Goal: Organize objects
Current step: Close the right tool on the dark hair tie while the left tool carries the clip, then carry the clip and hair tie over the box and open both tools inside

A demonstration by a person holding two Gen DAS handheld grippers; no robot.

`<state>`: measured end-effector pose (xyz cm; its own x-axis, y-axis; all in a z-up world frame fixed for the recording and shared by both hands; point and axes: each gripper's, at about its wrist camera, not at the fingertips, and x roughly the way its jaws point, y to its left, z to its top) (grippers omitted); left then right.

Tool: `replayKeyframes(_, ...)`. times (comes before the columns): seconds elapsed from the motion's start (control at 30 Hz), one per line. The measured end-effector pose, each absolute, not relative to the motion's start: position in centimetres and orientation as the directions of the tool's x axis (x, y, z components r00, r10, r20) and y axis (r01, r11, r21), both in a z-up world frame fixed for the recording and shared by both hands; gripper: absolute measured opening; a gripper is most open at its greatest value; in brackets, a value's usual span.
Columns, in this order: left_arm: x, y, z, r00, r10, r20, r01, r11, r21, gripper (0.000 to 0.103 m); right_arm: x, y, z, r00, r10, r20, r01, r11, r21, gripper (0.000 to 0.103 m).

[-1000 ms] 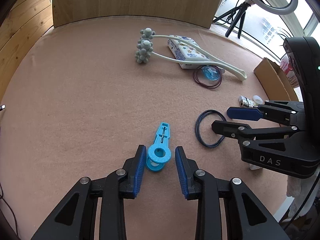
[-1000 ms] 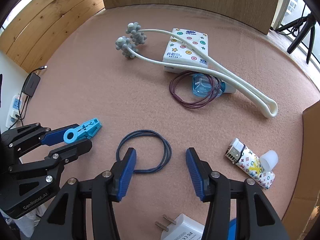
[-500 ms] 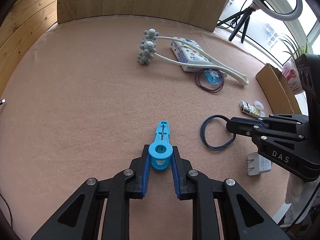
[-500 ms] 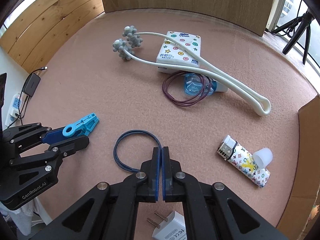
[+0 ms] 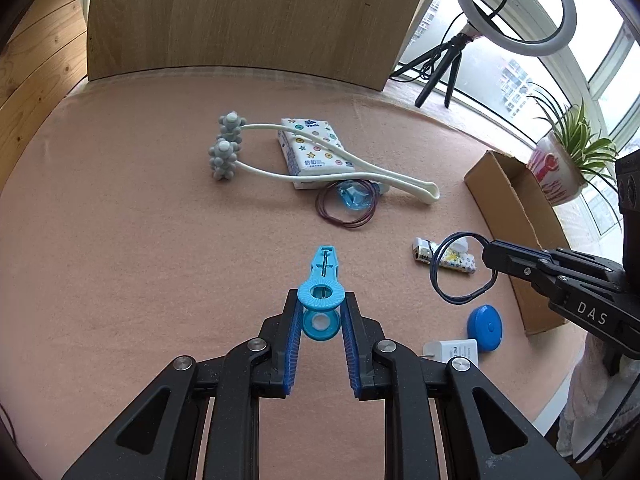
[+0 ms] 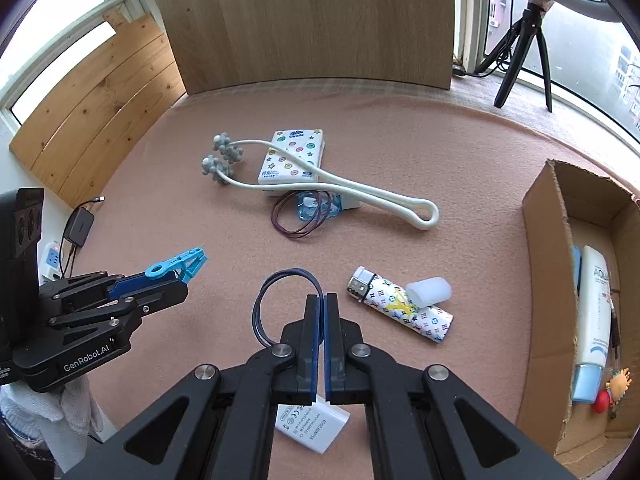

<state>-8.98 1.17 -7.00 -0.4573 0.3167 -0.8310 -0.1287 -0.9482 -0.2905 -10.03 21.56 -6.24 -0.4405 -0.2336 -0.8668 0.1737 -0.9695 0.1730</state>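
Pink felt bench point(image 6: 400, 152) below, I've the left gripper point(image 5: 320, 322) fingers clamped on the blue clip point(image 5: 321, 280), right gripper point(image 6: 321, 300) shut on the dark hair band point(image 6: 276, 300); both next need carrying to the cardboard box point(image 6: 548, 248).

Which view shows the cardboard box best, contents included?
The right wrist view: it looks into the open cardboard box, showing a white tube and a small figure inside. The left wrist view shows only the box's outer wall and a flap, nothing inside.
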Motion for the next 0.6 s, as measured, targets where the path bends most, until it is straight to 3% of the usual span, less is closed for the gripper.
replayKeyframes(0.6, -11.0, 17.9, -2.7, -0.421, 0.482, -0.769, -0.397, -0.860, -0.321, 0.021, -4.7, 37.9, -1.9, -0.573, -0.080, -0.815, -0.124, -0.975, 0.183, 0.002)
